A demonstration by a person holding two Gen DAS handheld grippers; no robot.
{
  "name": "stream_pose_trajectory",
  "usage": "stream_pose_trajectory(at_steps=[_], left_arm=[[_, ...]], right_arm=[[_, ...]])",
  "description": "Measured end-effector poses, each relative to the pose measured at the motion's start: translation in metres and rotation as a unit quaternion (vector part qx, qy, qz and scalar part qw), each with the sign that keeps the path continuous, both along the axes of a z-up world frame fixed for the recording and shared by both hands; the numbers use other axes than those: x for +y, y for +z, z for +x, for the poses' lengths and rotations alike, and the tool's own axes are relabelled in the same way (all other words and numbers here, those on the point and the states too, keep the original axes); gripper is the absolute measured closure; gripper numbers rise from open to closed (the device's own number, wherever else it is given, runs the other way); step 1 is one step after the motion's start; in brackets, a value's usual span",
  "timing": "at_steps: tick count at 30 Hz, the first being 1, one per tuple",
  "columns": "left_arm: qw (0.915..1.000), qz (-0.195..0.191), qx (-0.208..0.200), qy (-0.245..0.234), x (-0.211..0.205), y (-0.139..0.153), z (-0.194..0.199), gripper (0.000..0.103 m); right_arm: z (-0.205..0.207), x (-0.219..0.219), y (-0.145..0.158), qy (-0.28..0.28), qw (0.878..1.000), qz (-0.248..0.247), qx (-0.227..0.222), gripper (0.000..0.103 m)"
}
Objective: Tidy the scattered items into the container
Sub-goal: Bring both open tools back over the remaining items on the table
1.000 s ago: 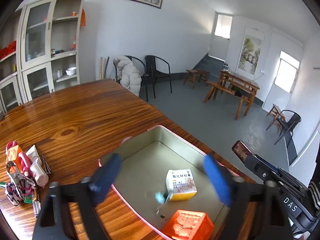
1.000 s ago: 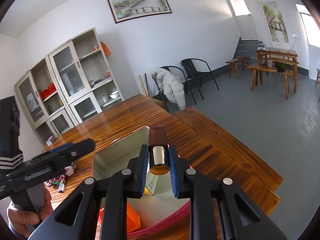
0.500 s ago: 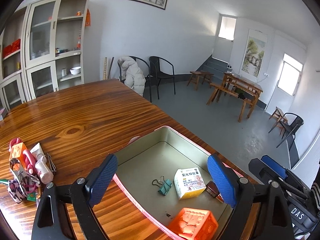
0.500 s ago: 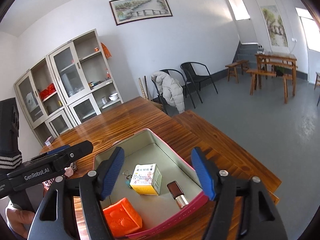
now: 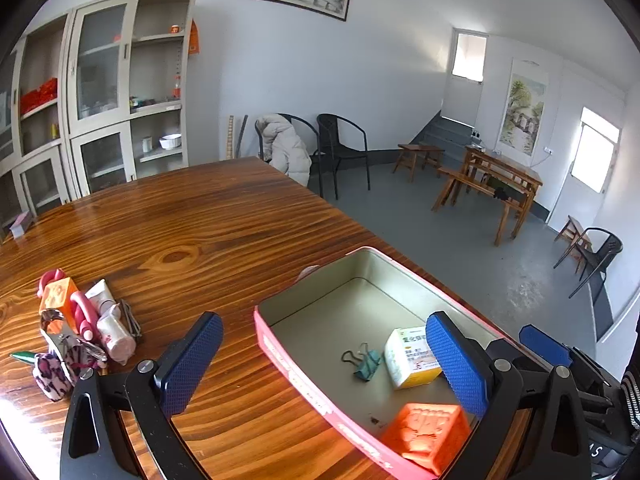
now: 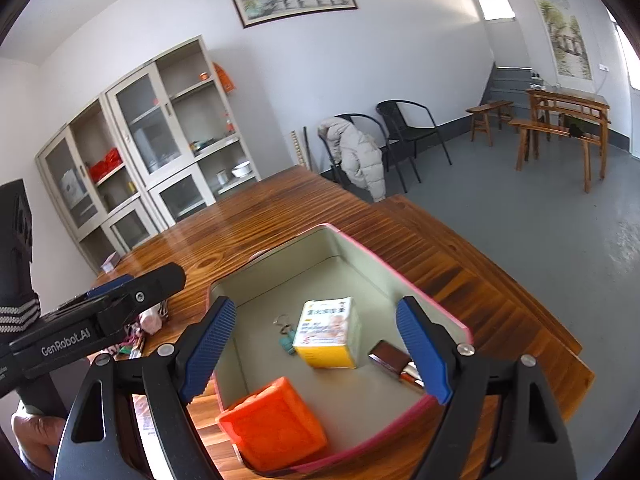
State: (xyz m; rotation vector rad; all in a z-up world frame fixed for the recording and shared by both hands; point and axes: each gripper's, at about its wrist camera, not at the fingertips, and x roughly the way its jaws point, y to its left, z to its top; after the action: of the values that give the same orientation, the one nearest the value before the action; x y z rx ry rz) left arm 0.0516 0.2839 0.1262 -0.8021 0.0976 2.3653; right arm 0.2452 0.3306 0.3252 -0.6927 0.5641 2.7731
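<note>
On the left part of the brown wooden table (image 5: 192, 216), near its front edge, a small heap of scattered items (image 5: 80, 328) waits: an orange cube-shaped block, pink scissors, a white tube, a metal clip and a small spotted pouch, all touching each other. To the right of the heap hangs the left gripper (image 5: 320, 364) with blue pads; its jaws are opening wide and nothing is between them, only table and the tin's left wall show behind. Further right stands the shallow rectangular metal tin with a pink outside wall (image 5: 296, 376), close to the right edge of the table. Inside it lie a small green binder clip (image 5: 366, 364), a white and yellow cardboard box (image 6: 328, 338), an orange embossed plastic cube (image 6: 276, 426) at the near wall, and a brown lipstick-like tube with a silver band (image 6: 394, 362) at the right wall. The right gripper (image 6: 320, 350) hovers over the tin; its jaws are also opening, and the pads press on nothing.

I judge that a drop into the tin is just finished and both grippers are free. The next move calls for reaching to the heap on the left and taking one single item, which is not easy because they lie tangled.
</note>
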Motion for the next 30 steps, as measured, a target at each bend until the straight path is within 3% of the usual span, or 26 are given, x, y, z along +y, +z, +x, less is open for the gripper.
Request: stream_pose_trajectory(at_steps=[9, 17, 30], left_arm=[[0.9991, -0.005, -0.006, 0.042, -0.043, -0.007, -0.018, 0.0], [0.9953, -0.012, -0.01, 0.096, -0.099, -0.014, -0.036, 0.0], [0.9788, -0.015, -0.031, 0.202, -0.206, -0.034, -0.063, 0.0]], right_arm=[[-0.019, -0.038, 0.003, 0.047, 0.999, 0.023, -0.008, 0.007], [-0.043, -0.079, 0.01, 0.101, 0.994, 0.045, 0.0, 0.004], [-0.079, -0.15, 0.0, 0.178, 0.981, 0.074, -0.01, 0.004]])
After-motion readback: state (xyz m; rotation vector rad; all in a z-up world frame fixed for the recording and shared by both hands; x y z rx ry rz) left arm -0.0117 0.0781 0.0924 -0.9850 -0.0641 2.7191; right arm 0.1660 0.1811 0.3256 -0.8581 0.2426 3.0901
